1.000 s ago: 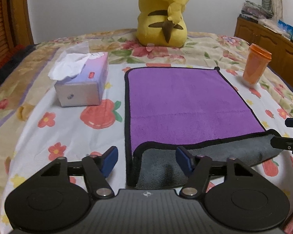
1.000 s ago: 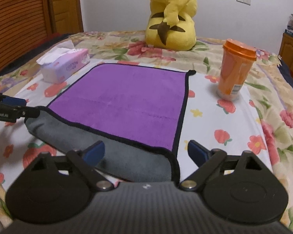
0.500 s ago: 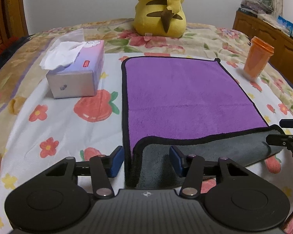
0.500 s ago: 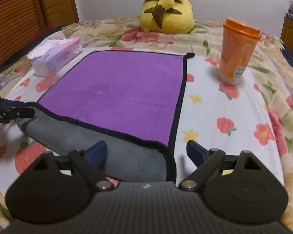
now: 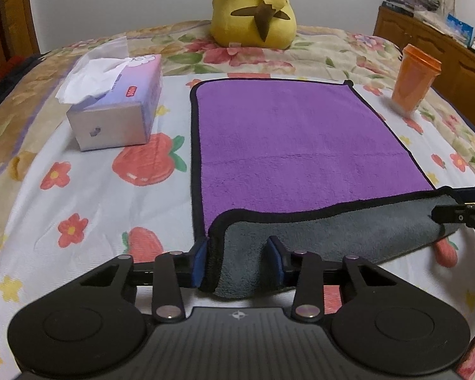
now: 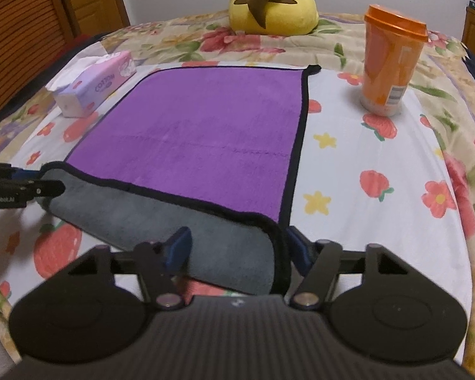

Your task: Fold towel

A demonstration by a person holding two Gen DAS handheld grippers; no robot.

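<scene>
A purple towel (image 5: 288, 139) with black trim and a grey underside lies flat on the flowered bed; it also shows in the right wrist view (image 6: 205, 139). Its near edge is turned up, grey side showing. My left gripper (image 5: 237, 262) is part closed around the near left corner, with both blue pads against the cloth. My right gripper (image 6: 237, 247) is part closed around the near right corner and also shows at the right edge of the left wrist view (image 5: 459, 209). The left gripper shows at the left edge of the right wrist view (image 6: 22, 183).
A tissue box (image 5: 117, 107) stands left of the towel. An orange lidded cup (image 6: 389, 63) stands to the right. A yellow plush toy (image 5: 253, 9) sits at the far end. A wooden dresser (image 5: 443, 50) stands on the right, a wooden door (image 6: 47, 15) on the left.
Both grippers have moved forward onto the towel's near corners and their jaws have narrowed around the turned-up grey edge.
</scene>
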